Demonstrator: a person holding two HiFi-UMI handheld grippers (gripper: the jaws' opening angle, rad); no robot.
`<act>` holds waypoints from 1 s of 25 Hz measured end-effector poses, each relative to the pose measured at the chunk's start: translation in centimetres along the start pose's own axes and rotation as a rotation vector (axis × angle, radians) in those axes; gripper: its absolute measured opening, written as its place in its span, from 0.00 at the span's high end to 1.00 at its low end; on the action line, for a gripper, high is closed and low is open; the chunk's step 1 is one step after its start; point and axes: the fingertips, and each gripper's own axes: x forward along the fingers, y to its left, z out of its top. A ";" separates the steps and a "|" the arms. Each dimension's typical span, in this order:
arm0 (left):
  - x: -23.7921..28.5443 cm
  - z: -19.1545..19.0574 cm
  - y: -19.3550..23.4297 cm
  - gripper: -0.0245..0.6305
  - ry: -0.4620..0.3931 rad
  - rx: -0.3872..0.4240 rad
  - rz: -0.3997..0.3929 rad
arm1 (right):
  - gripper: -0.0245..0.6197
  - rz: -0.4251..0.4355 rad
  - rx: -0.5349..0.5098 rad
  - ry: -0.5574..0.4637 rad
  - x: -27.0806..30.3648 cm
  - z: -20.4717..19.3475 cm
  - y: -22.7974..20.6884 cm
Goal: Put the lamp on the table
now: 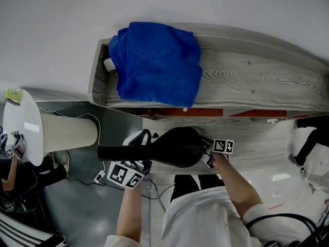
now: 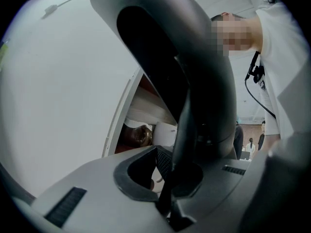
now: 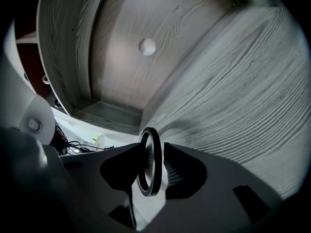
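Observation:
In the head view the lamp lies level in the air below the grey wood-grain table (image 1: 257,76). Its white shade (image 1: 67,131) points left, and its black stem runs right to the black domed base (image 1: 177,147). My left gripper (image 1: 139,151) is shut on the stem near the base. In the left gripper view the dark stem (image 2: 194,106) fills the space between the jaws of that gripper (image 2: 180,174). My right gripper (image 1: 206,153) is at the base's right side. In the right gripper view the base's thin black rim (image 3: 150,149) stands between the open jaws of this gripper (image 3: 154,171), with a gap beside it.
A blue towel (image 1: 157,60) is heaped on the table's left part. Red-brown fronts (image 1: 205,112) show under the tabletop. Cables (image 1: 154,189) trail on the grey floor. A wood panel with a round knob (image 3: 147,46) faces the right gripper. A person in white (image 2: 282,57) stands close behind.

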 end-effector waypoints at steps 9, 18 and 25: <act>0.7 -0.4 -1.7 0.95 0.009 0.049 0.028 | 0.77 0.013 0.009 -0.049 -2.3 2.2 -0.1; 1.6 -0.9 -3.3 0.95 0.032 0.082 0.055 | 0.82 0.074 -0.003 -0.052 -4.5 4.0 0.8; 2.1 -1.3 -4.1 0.95 0.041 0.109 0.089 | 0.87 0.141 0.004 -0.028 -5.8 4.4 1.6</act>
